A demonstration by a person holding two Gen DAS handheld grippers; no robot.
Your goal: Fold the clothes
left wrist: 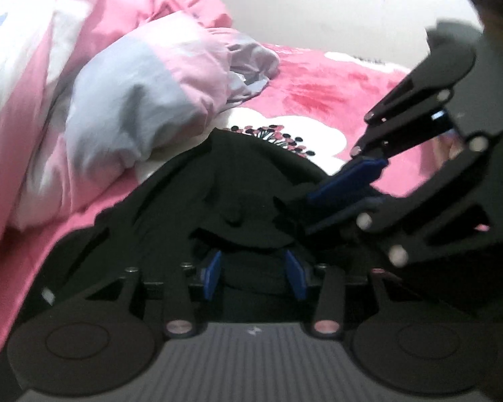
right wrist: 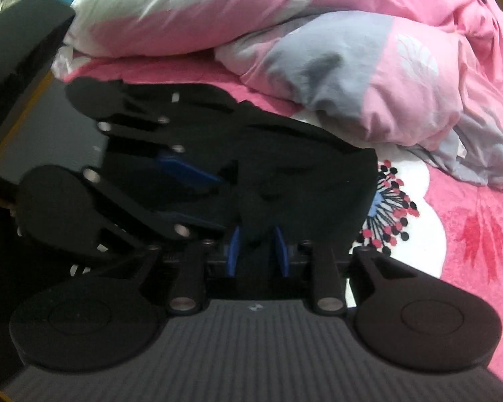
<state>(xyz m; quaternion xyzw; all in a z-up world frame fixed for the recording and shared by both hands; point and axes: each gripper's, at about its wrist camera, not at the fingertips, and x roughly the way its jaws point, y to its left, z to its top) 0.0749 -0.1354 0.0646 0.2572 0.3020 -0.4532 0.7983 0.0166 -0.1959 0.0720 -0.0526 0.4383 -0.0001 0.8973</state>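
On the bed, atop a pink floral blanket [left wrist: 318, 93], I log one black fabric garment [left wrist: 238, 181], bunched; its long axis cannot be told. My left gripper [left wrist: 255, 268] has blue pads [left wrist: 213, 276] apart, dark cloth lying between them, not pinched. My right gripper [right wrist: 260, 251] likewise stands parted over the garment [right wrist: 301, 167]. A pink-grey-white crumpled duvet [right wrist: 352, 67] lies behind. The left view alone shows a pale wall [left wrist: 318, 10]; each view shows the other gripper.
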